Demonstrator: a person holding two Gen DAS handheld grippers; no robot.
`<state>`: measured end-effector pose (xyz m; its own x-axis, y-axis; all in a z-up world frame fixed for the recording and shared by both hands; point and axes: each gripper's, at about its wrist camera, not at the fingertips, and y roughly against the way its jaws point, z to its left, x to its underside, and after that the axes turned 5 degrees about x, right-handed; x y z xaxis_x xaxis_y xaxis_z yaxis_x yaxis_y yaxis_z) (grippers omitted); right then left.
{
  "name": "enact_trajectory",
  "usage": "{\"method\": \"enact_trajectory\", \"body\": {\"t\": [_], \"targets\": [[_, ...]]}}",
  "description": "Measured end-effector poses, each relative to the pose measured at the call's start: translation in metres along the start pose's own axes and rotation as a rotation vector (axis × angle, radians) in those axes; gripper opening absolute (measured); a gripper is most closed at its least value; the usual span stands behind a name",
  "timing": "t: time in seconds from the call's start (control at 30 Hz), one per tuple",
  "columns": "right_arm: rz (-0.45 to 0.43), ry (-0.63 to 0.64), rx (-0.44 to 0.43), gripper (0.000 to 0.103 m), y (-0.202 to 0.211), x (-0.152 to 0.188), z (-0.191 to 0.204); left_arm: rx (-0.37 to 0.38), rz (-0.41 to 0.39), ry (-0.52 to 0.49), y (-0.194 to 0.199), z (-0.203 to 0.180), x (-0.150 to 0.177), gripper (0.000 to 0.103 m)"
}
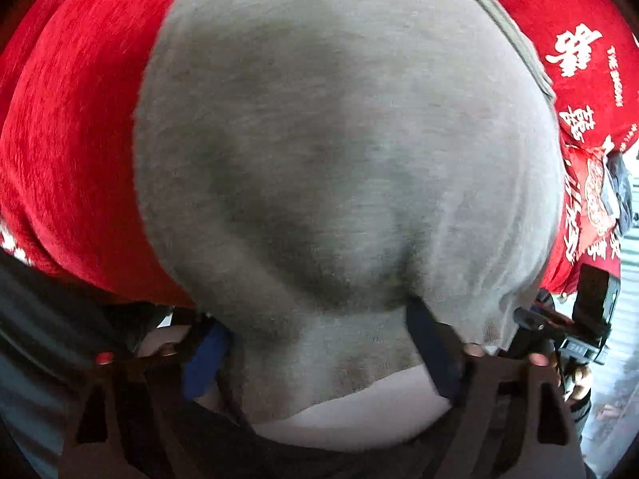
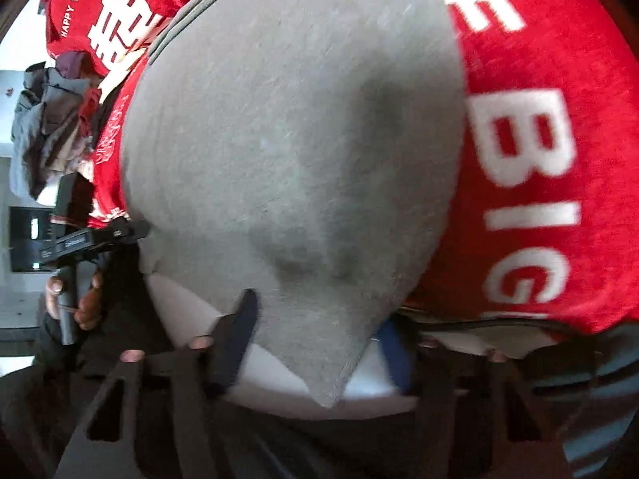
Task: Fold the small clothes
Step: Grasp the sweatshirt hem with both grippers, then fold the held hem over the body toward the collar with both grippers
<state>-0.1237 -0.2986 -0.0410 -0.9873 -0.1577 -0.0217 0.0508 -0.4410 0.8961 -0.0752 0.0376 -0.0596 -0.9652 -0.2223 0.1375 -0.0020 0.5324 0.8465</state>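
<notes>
Left wrist view: we have the grey garment (image 1: pixel 339 139) bunched between left gripper (image 1: pixel 319 343) jaws, probably clamped. Right gripper (image 2: pixel 315 343) straddles its near corner, spread over the red cloth (image 2: pixel 559 80); grip unclear.

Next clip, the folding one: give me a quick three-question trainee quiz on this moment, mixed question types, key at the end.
1. True or false: the grey garment lies over a red printed cloth.
2. What lies between the left gripper fingers? A) grey fabric B) red cloth C) nothing
3. In the right wrist view, which part of the garment points between the right gripper fingers?

Key: 1 true; 2 A; 3 a hemmed corner.
</notes>
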Motion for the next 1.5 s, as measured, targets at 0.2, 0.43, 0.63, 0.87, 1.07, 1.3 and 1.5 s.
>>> {"method": "enact_trajectory", "body": {"t": [0.2,0.43,0.63,0.87,1.07,1.3,1.5], "targets": [[0.045,0.034,0.037,0.035,-0.014,0.001,0.010,0.035,0.004,0.033,-0.007,-0.002,0.005,0.056],[0.048,0.047,0.057,0.018,-0.020,-0.002,0.015,0.038,0.041,0.021,-0.004,0.008,0.010,0.036],[-0.058,0.116,-0.028,0.007,0.007,0.003,0.030,0.057,-0.016,-0.045,0.021,-0.005,0.026,0.012],[-0.280,0.184,-0.169,0.007,0.060,-0.002,0.036,0.168,-0.228,-0.124,0.067,-0.024,0.025,0.012],[-0.414,0.107,-0.231,0.007,0.079,-0.048,0.022,0.221,-0.339,-0.065,0.078,-0.015,-0.011,0.012],[-0.356,0.049,-0.124,0.007,0.045,-0.081,0.017,0.265,-0.324,0.011,0.062,0.001,-0.031,0.012],[-0.373,0.066,-0.110,0.007,0.057,-0.072,0.007,0.234,-0.354,-0.001,0.080,0.004,-0.025,0.011]]}}
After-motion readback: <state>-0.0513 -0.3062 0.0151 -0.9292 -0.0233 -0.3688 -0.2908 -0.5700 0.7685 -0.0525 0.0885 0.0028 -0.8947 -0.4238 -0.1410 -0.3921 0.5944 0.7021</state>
